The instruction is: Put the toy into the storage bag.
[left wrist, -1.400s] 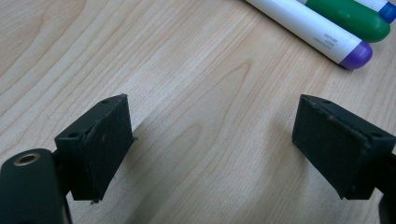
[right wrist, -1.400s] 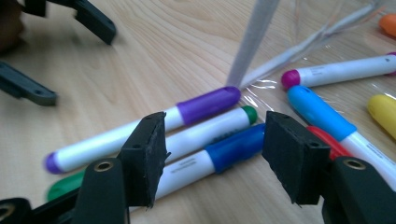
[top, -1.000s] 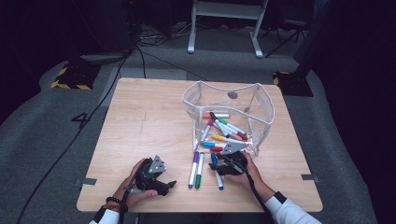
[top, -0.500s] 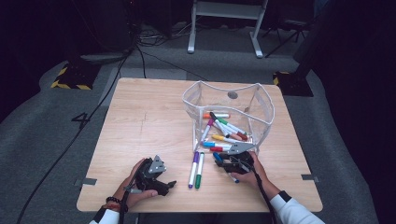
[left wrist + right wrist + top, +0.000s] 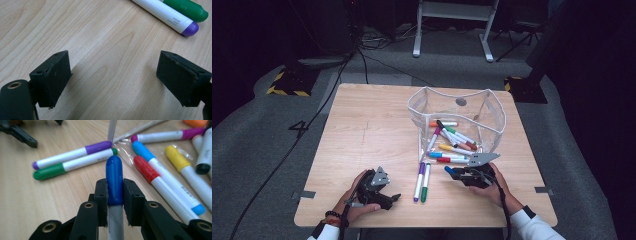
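The right tool [image 5: 115, 192] has just been closing and is now clamping the blue marker [image 5: 114, 177] at its cap, lifting it off the table [image 5: 362, 130] beside the clear bag [image 5: 492, 112], presumably for bagging; the left tool [image 5: 113, 80] is resting half open, holding nothing

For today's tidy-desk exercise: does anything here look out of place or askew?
Yes. The clear pouch lies open, markers spilling toward its mouth. A purple marker and green marker lie outside on the table, and the right gripper grips a blue marker.
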`<action>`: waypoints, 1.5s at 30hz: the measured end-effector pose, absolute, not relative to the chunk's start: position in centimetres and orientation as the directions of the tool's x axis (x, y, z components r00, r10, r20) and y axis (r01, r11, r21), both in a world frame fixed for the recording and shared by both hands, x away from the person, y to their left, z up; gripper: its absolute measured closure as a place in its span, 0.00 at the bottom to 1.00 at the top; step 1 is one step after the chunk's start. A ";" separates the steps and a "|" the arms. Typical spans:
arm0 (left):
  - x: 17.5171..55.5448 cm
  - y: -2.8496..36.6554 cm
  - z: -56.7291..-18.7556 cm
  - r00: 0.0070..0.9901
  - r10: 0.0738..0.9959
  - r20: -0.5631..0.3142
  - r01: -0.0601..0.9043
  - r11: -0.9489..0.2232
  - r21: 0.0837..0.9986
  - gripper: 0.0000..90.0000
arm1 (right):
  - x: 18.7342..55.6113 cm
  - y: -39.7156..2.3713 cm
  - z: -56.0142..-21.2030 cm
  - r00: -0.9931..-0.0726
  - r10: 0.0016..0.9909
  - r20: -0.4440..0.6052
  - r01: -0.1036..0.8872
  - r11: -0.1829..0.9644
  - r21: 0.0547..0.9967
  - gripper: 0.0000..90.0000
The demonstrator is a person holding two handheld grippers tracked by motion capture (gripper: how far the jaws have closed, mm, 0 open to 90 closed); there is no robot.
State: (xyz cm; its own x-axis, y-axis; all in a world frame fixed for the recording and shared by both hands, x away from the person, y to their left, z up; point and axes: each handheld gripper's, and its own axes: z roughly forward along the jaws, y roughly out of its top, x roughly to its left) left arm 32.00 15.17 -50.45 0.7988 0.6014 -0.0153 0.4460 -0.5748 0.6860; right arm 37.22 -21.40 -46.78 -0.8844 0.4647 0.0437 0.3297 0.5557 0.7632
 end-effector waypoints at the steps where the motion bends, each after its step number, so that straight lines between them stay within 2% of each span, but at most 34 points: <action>1: 32.0 15.2 -50.4 0.799 0.601 -0.015 0.445 -0.575 0.686 0.14 | 36.9 -21.7 -46.3 -0.885 0.464 0.040 0.324 0.550 0.770 0.83; 16: 32.0 15.2 -50.4 0.799 0.601 -0.015 0.446 -0.575 0.686 0.14 | 33.7 -26.2 -35.2 -0.880 0.467 -0.087 0.185 0.506 0.842 0.83; 25: 32.0 15.2 -50.4 0.799 0.601 -0.016 0.447 -0.575 0.685 0.14 | 35.5 -26.5 -28.3 -0.860 0.482 -0.164 0.111 0.492 0.863 0.83; 28: 32.0 15.2 -50.4 0.799 0.601 -0.017 0.447 -0.575 0.685 0.14 | 37.0 -26.3 -26.8 -0.859 0.491 -0.146 0.124 0.476 0.871 0.83; 32: 32.0 15.2 -50.4 0.799 0.601 -0.017 0.447 -0.575 0.685 0.14 | 38.8 -25.4 -25.4 -0.847 0.500 -0.178 0.115 0.501 0.858 0.83; 34: 32.0 15.2 -50.4 0.799 0.601 -0.017 0.447 -0.575 0.685 0.14 | 40.0 -25.0 -25.0 -0.856 0.494 -0.149 0.129 0.485 0.865 0.83; 36: 32.0 15.2 -50.4 0.799 0.601 -0.016 0.447 -0.575 0.685 0.14 | 41.0 -24.4 -24.8 -0.851 0.497 -0.168 0.127 0.505 0.854 0.83; 45: 32.0 15.2 -50.4 0.799 0.601 -0.016 0.447 -0.575 0.685 0.14 | 45.7 -21.9 -26.0 -0.856 0.485 -0.177 0.151 0.564 0.812 0.83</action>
